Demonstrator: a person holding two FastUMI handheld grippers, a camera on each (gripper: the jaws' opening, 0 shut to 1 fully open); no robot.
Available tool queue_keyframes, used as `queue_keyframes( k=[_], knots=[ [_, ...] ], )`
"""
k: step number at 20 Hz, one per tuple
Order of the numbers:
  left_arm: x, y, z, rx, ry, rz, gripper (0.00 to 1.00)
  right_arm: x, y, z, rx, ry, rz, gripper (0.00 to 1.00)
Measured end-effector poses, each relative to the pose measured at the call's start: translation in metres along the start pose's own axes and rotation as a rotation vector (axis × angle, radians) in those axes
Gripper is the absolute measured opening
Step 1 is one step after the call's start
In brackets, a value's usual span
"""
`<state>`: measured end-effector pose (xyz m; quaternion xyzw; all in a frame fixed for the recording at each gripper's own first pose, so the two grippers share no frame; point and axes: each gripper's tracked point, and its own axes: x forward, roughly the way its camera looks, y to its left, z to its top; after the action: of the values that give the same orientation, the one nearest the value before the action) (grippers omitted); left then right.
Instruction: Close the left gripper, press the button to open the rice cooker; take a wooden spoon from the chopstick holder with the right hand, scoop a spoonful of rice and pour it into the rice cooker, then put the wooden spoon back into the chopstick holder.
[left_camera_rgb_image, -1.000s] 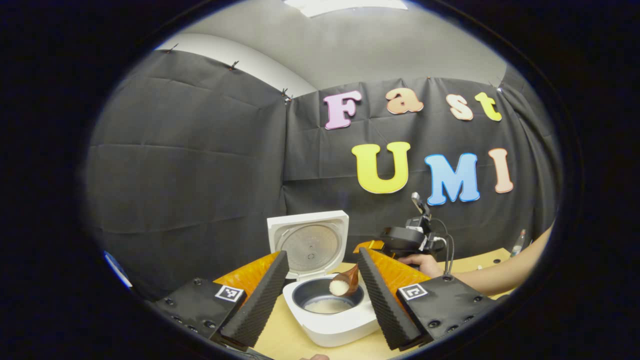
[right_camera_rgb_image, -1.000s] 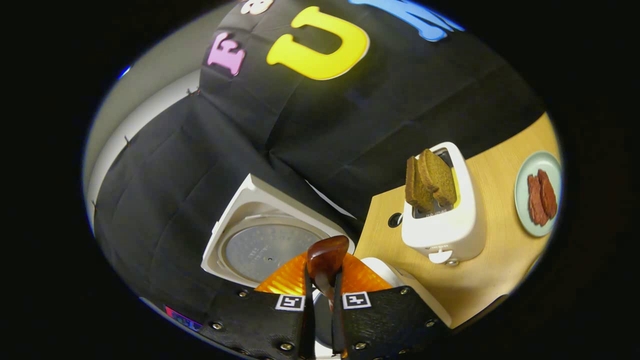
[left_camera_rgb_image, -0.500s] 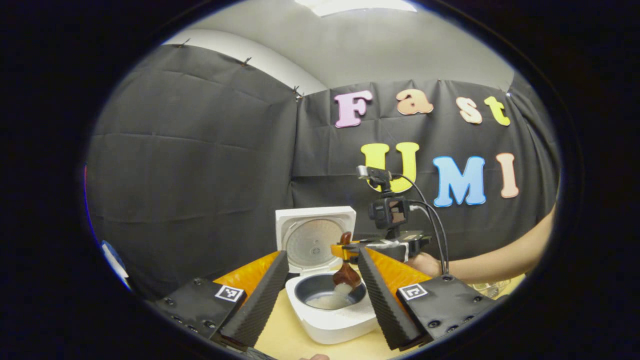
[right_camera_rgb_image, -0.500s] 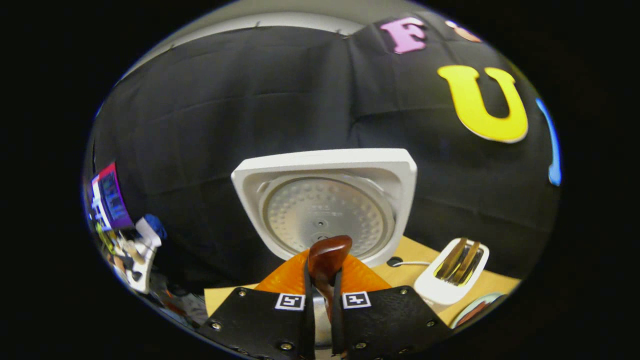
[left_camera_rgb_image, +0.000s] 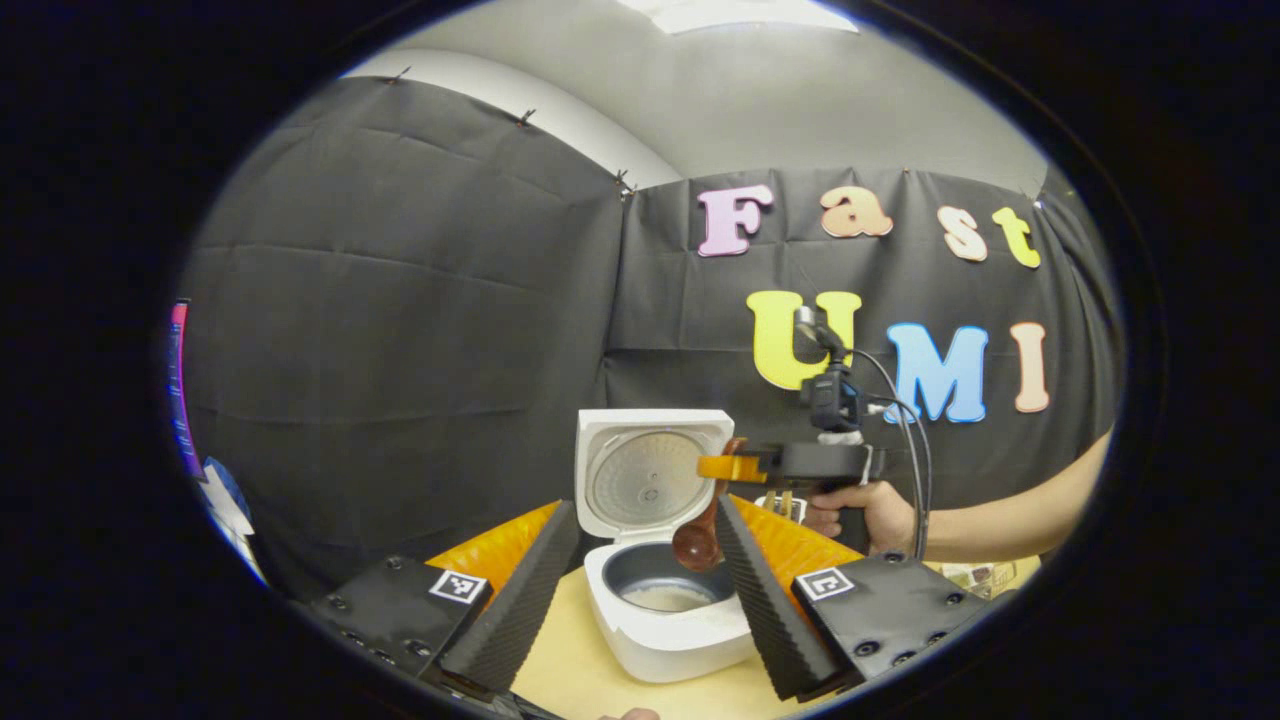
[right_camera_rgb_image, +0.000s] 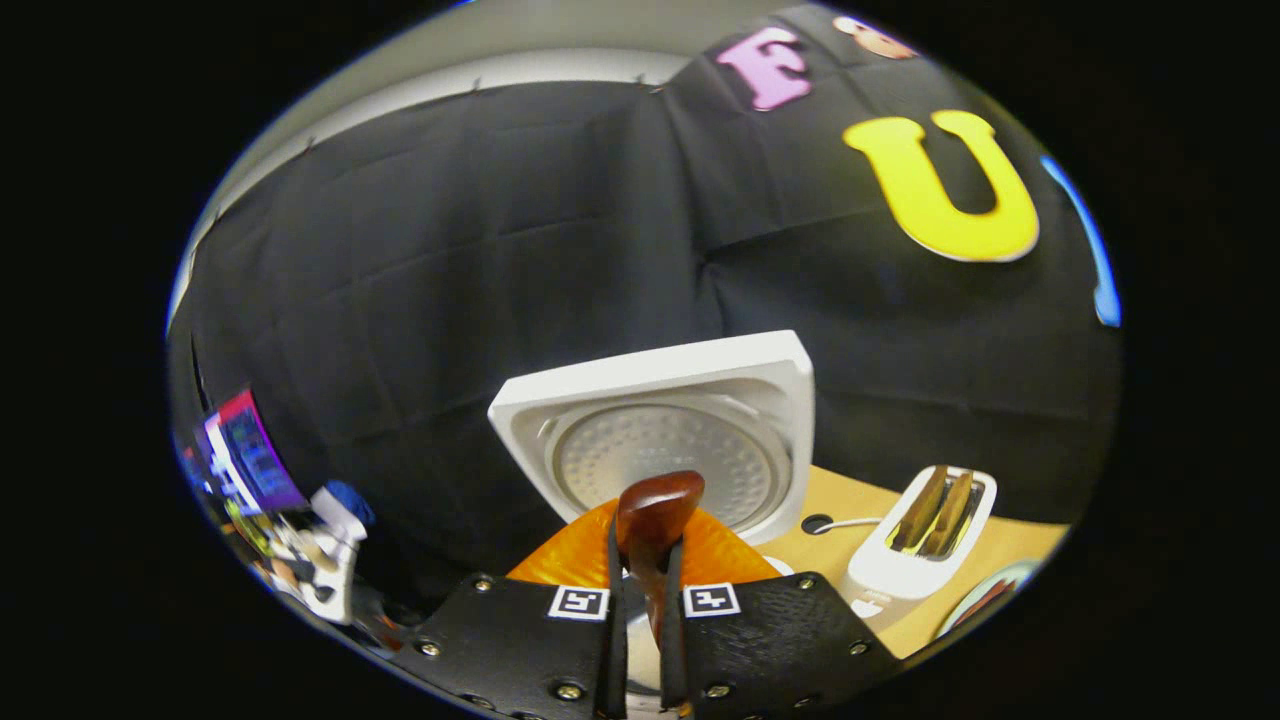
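We judge the pour done; next the spoon (left_camera_rgb_image: 697, 535) goes back to the holder. Our right gripper (right_camera_rgb_image: 640, 610) clamps its smooth brown handle, bowl hanging over the white cooker (left_camera_rgb_image: 668, 620) at 12 o'clock between our left gripper's (left_camera_rgb_image: 640, 590) spread, ribbed fingers.

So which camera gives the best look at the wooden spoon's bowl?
Left gripper view: the wooden spoon hangs bowl-down over the rice cooker pot. Right gripper view catches just its handle end, pinched in the right gripper.
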<state>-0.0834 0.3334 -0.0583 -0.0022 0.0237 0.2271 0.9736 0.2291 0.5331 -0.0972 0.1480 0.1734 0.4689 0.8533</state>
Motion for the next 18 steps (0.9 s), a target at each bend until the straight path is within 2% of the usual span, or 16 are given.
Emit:
queue_keyframes(
  k=[2, 5, 10, 18],
  knots=[
    [0.005, -0.008, 0.004, -0.004, 0.001, -0.015, 0.97, -0.014, -0.022, 0.016, 0.198, -0.053, -0.027, 0.13],
    [0.007, -0.021, 0.006, -0.005, -0.004, -0.051, 0.97, -0.042, -0.051, 0.027, 0.363, -0.092, -0.061, 0.13],
    [0.015, -0.054, 0.009, 0.001, -0.005, -0.134, 0.97, -0.090, -0.094, 0.031, 0.466, -0.156, -0.130, 0.13],
    [0.032, -0.114, 0.012, 0.008, -0.009, -0.272, 0.97, -0.190, -0.139, 0.033, 0.544, -0.259, -0.229, 0.13]
  ],
)
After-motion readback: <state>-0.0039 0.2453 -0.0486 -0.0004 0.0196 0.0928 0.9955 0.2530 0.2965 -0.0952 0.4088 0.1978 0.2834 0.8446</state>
